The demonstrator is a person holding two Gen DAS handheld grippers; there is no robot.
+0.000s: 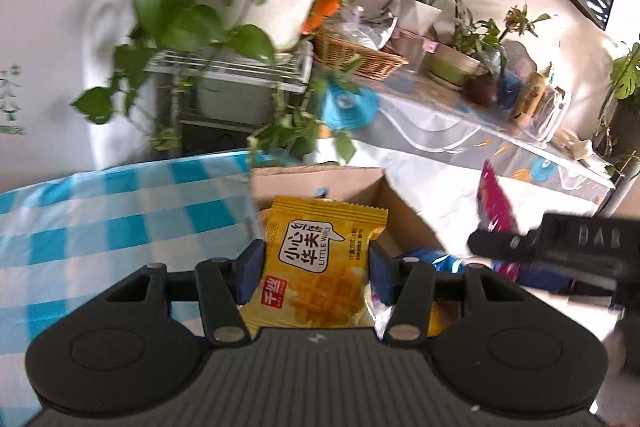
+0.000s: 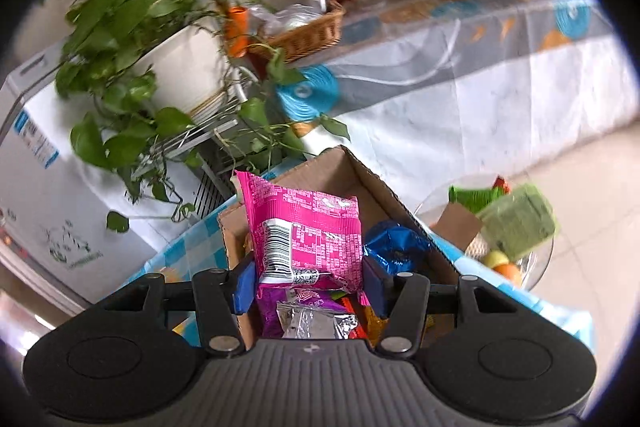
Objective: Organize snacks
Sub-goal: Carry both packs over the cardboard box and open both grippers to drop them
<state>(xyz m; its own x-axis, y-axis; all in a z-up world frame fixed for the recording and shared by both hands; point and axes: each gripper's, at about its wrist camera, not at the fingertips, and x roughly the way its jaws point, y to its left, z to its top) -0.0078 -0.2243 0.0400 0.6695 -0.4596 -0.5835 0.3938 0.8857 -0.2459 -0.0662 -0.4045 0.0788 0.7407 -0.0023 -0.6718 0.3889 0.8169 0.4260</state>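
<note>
In the left wrist view, the left gripper is closed on a yellow waffle packet; its blue pads press the packet's two sides, and the packet stands upright between them. The packet hangs in front of the open cardboard box, which rests on the blue-checked tablecloth. Inside the box, just right of the packet, a blue foil wrapper shows. To the right of the box the right gripper's black body comes into view, with the edge of a pink snack bag at it. Beyond the box stand a leafy plant in a white pot, a wicker basket and a long table under a patterned cloth.

In the right wrist view, the right gripper holds the pink snack bag by its lower part, barcode side facing the camera, the jaws closed against its sides. The bag hangs directly above the cardboard box, whose inside holds a blue foil wrapper at the right and a mix of silver, orange and purple packets under the bag. Right of the box, a glass bowl carries green packets and fruit. Behind the box trail the plant and the basket.
</note>
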